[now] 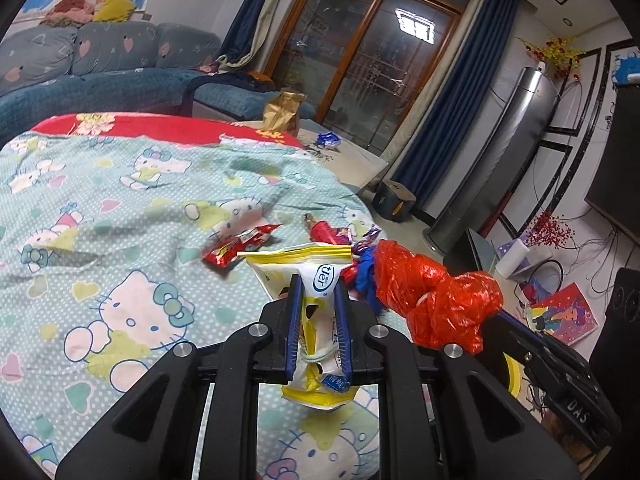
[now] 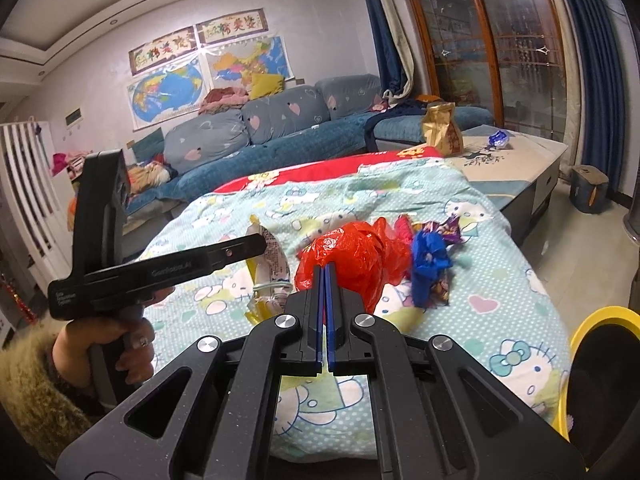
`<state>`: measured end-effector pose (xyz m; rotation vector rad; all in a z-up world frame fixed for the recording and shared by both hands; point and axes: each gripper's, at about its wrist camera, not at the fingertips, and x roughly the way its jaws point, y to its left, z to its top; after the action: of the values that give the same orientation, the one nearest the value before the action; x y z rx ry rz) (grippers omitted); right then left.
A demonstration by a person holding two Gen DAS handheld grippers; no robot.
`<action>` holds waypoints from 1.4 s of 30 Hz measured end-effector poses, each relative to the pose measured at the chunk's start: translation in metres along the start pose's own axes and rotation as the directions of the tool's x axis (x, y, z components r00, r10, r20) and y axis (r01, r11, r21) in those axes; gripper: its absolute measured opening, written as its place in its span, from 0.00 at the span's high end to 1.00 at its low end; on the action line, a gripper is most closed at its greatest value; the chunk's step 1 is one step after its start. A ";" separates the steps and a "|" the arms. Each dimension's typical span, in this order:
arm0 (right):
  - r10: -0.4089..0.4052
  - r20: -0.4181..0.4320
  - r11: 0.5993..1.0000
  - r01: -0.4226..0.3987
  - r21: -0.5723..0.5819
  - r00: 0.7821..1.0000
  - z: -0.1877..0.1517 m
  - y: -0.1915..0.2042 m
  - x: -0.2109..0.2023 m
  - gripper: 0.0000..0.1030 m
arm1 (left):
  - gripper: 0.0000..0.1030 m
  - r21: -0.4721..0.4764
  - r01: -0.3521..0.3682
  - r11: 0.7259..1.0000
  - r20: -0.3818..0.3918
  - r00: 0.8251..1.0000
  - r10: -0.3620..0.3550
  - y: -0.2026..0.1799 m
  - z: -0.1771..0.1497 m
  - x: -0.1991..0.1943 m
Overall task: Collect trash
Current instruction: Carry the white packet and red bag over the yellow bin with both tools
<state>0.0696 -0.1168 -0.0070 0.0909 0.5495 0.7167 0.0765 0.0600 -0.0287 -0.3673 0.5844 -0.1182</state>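
My left gripper point(image 1: 319, 285) is shut on a yellow and white snack pouch point(image 1: 310, 258) and holds it above the Hello Kitty blanket point(image 1: 120, 208). In the right wrist view a hand point(image 2: 100, 340) carries that left gripper point(image 2: 260, 243), with the pouch point(image 2: 274, 268) hanging from it. My right gripper point(image 2: 325, 269) is shut on a crumpled red plastic bag point(image 2: 356, 254), which also shows in the left wrist view point(image 1: 432, 296). A red wrapper point(image 1: 236, 246), a second red wrapper point(image 1: 324, 232), a blue wrapper point(image 2: 430, 264) and a purple wrapper point(image 2: 448, 228) lie on the blanket.
A yellow-rimmed bin point(image 2: 592, 320) stands on the floor off the bed's right side. A gold paper bag point(image 2: 442, 128) and a blue wrapper point(image 2: 498, 138) sit on the low table point(image 2: 532, 156) beyond the bed. A blue sofa point(image 2: 280, 132) runs along the far wall.
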 end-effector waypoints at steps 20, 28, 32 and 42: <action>-0.042 0.094 0.989 0.028 0.148 0.995 0.020 -0.055 -0.036 1.00 | 0.85 0.123 0.109 0.986 0.004 0.994 -0.110 -0.076 0.008 -0.002; -0.102 0.134 0.979 0.075 0.191 0.986 0.026 -0.082 -0.050 1.00 | 0.85 0.182 0.151 0.972 -0.021 0.988 -0.150 -0.109 0.002 0.011; -0.141 0.142 0.970 0.108 0.217 0.980 0.027 -0.097 -0.056 1.00 | 0.85 0.209 0.175 0.962 -0.029 0.985 -0.173 -0.125 0.000 0.018; -0.238 0.099 0.932 0.198 0.304 0.966 0.024 -0.140 -0.070 1.00 | 0.85 0.257 0.243 0.935 -0.089 0.970 -0.227 -0.164 -0.010 0.046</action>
<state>0.1225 -0.2655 0.0085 0.3467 0.5236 0.4045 0.1082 -0.1048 0.0012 -0.1707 0.5713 -0.4354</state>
